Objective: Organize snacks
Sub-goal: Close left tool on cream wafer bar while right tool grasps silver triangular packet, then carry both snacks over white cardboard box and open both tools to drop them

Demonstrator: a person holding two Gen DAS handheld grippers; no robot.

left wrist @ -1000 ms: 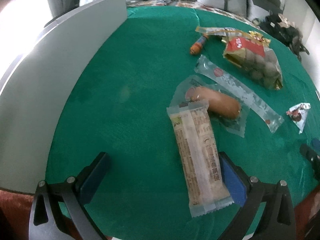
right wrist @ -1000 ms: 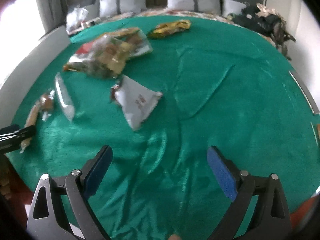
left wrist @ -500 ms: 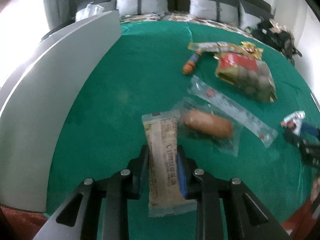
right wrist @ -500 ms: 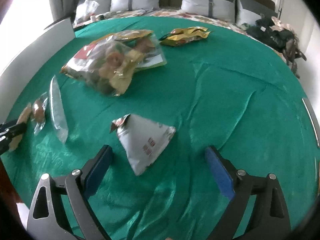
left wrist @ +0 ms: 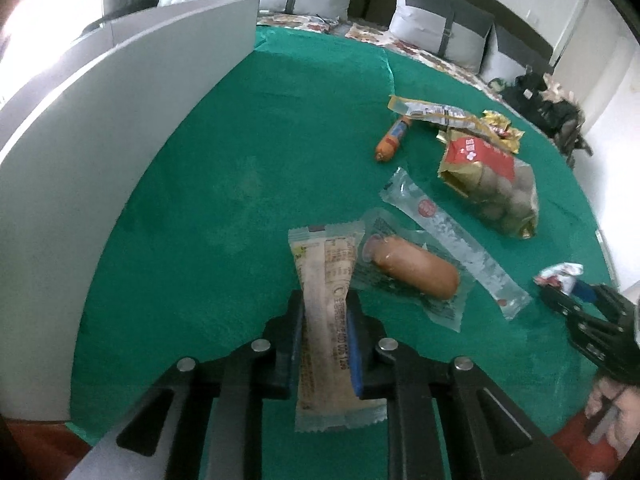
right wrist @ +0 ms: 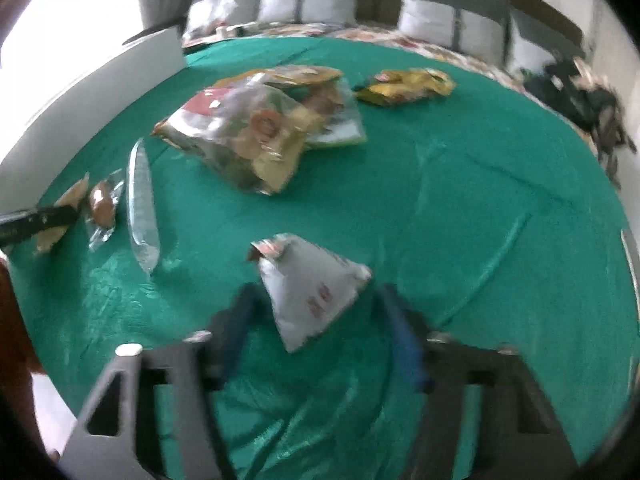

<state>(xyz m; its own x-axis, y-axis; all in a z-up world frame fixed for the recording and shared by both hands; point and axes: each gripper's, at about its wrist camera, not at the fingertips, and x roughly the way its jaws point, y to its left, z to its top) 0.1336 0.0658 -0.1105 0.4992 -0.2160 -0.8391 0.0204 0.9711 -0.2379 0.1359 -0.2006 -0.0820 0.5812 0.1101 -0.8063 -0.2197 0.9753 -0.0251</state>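
Left gripper [left wrist: 327, 334] went from wide open to clamped on the wafer bar [left wrist: 326, 316], lifting it off the sausage pack [left wrist: 412, 272] at its 2 o'clock. Right gripper [right wrist: 320, 322] jaws closing around the triangular packet [right wrist: 316, 288], pads not yet touching. So two pickups started. Only the right view shows the yellow bag [right wrist: 406, 86] at 12 o'clock on the table [right wrist: 500, 200].

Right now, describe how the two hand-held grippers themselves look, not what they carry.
The left hand-held gripper has black angular fingers with triangular cut-outs, silver round bolt heads and blue pads. The right hand-held gripper shows the same build, blurred here: dark finger frames, silver bolts and blue pads. No cables or printed markings are visible on either.
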